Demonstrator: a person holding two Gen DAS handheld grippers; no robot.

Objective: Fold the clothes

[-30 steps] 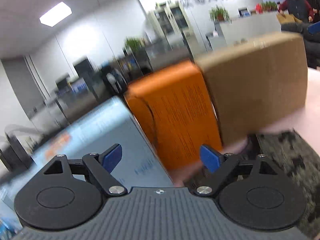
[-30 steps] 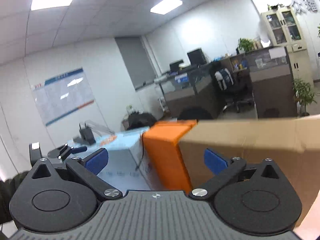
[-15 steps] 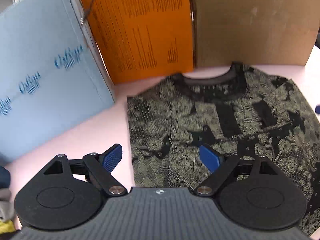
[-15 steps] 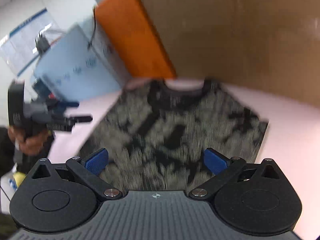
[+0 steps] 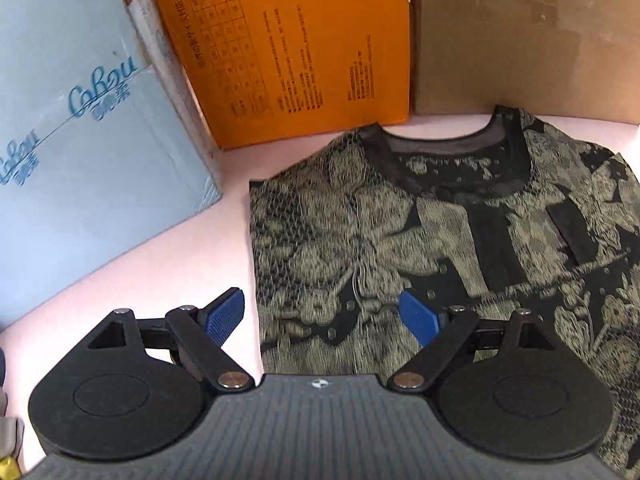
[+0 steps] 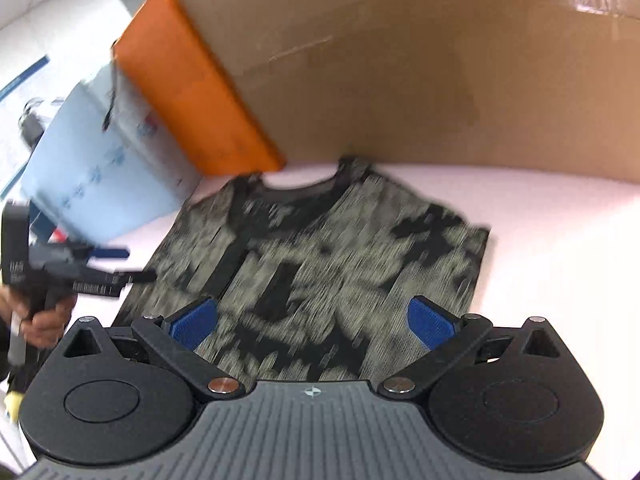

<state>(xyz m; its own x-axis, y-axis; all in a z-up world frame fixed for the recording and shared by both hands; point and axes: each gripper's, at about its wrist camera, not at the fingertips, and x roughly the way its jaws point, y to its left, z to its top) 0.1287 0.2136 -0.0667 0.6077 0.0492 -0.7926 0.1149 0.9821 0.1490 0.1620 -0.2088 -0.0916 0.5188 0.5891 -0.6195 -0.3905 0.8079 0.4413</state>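
A dark top with a pale green and black pattern (image 5: 420, 240) lies flat on the pink table (image 5: 160, 264), its neckline toward the boxes at the back. My left gripper (image 5: 322, 314) hovers open over the garment's left edge, nothing between its blue pads. In the right wrist view the same top (image 6: 320, 248) spreads ahead, blurred. My right gripper (image 6: 312, 322) stands open above its near part, empty. The left gripper (image 6: 116, 264) also shows at the far left of that view, held by a hand (image 6: 44, 320).
Three boxes stand along the back of the table: a light blue one (image 5: 80, 140) at the left, an orange one (image 5: 288, 48) in the middle, a brown cardboard one (image 5: 528, 36) at the right. Bare pink tabletop (image 6: 560, 248) lies right of the garment.
Both grippers came down and tilted from looking across the office to looking onto the table. The top now fills both views. Their jaws kept the same width.
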